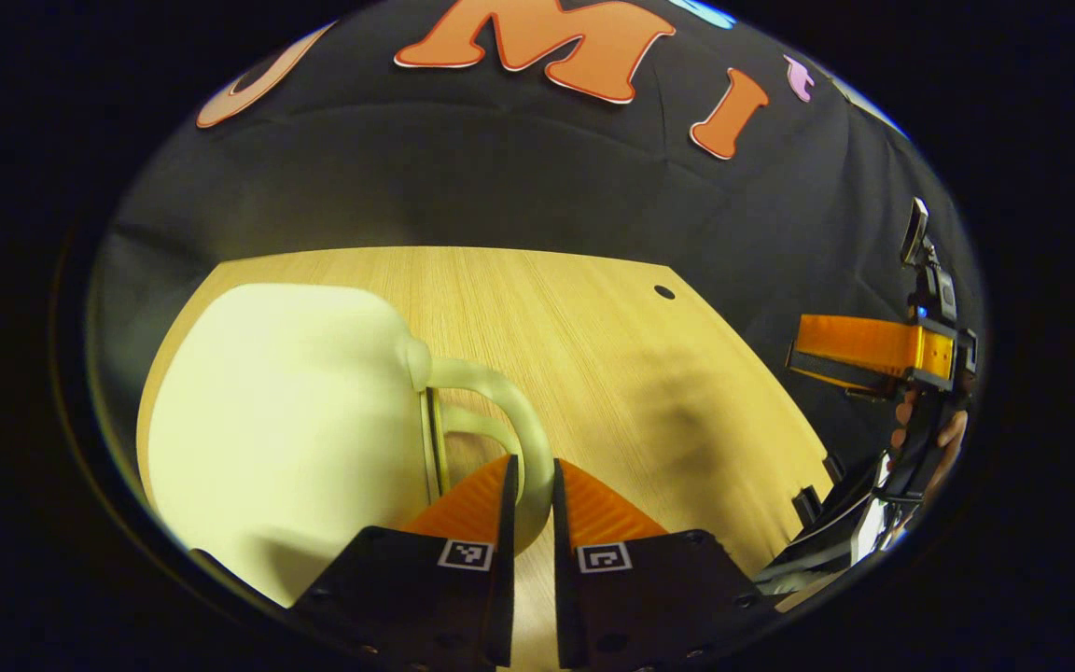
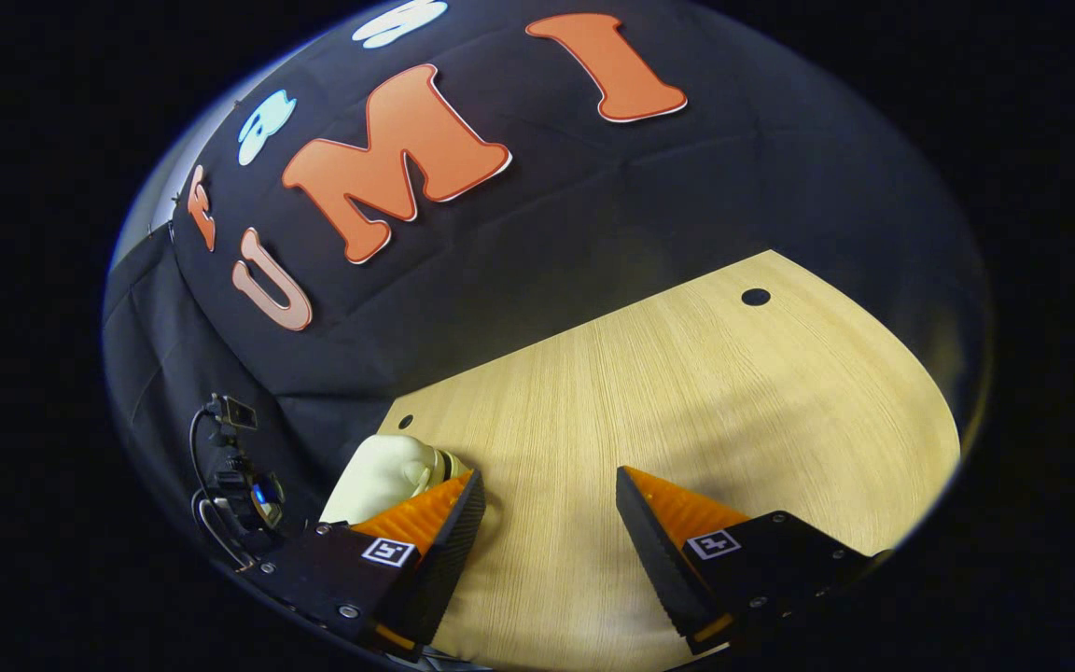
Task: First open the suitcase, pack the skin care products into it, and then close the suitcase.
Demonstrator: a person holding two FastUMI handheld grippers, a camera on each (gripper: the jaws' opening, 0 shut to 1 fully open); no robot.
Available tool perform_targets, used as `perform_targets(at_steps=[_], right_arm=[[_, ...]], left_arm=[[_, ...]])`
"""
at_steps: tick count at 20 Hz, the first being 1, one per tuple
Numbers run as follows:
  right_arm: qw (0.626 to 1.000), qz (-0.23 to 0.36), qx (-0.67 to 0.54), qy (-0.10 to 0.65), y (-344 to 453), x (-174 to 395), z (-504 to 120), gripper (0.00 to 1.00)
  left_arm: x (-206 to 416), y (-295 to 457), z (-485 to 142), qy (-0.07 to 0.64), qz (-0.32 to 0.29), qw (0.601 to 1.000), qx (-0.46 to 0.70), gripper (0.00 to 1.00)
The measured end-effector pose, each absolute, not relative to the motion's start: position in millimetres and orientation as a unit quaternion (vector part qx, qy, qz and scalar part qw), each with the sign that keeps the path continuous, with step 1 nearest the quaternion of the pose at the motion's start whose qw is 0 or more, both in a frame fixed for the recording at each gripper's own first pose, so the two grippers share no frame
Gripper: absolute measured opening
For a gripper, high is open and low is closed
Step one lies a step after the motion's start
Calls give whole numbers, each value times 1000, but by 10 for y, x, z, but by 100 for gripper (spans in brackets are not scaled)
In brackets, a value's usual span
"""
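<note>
Light wooden tabletop with fine straight grain (image 1: pixel 593 317), lit warm, rounded far corners. Small round dark hole (image 1: pixel 664 292) near the far right corner in the left gripper view; same kind of hole (image 2: pixel 756 297) in the right gripper view, plus a smaller second hole (image 2: pixel 405 421) at the far left corner. Black cloth backdrop (image 1: pixel 519 177) behind the table, hanging in soft folds.

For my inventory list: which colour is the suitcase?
Pale cream-yellow suitcase, with a matching handle; the left gripper view shows it best.
</note>
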State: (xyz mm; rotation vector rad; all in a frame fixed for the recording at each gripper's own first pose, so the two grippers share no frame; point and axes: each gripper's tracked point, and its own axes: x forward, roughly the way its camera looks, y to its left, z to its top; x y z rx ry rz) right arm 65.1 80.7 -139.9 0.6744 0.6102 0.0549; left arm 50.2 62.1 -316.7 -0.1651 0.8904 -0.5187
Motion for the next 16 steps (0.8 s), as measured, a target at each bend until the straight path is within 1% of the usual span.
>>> perform_targets(at_steps=[2,3,4,5,6,7,8,9,11,12,13,14,16], right_arm=[[905,25,319,282,739,656,-1336,91],[908,24,313,276,701,647,-1310,91],[913,21,306,270,658,651,-1282,91],[918,20,297,260,618,653,-1218,91],[925,18,287,250,574,665,-1167,91],[932,18,274,237,530,668,-1087,91],[940,16,259,224,482,684,-1005,91],[948,14,241,208,438,701,-908,92],[963,10,206,175,355,745,-706,93],[969,7,190,159,320,770,-599,93],[974,9,174,143,308,789,-479,94],[979,8,157,127,289,802,-368,94],[989,11,121,89,290,839,-140,95]], left_arm=[[441,579,-3181,436,-240,862,-98,24],[424,542,-3158,431,-241,863,-109,30],[409,536,-3073,425,-243,864,-116,30],[425,478,-3008,416,-245,868,-117,34],[427,521,-2873,406,-242,874,-112,46],[475,484,-2813,393,-240,881,-106,53],[494,482,-2663,378,-234,890,-99,69],[537,460,-2512,362,-231,898,-97,79],[647,395,-2173,325,-221,914,-103,78],[685,359,-2026,305,-216,921,-106,84],[720,362,-1844,285,-208,929,-106,88],[750,371,-1690,265,-199,938,-104,94],[796,412,-1408,221,-176,954,-103,96]])
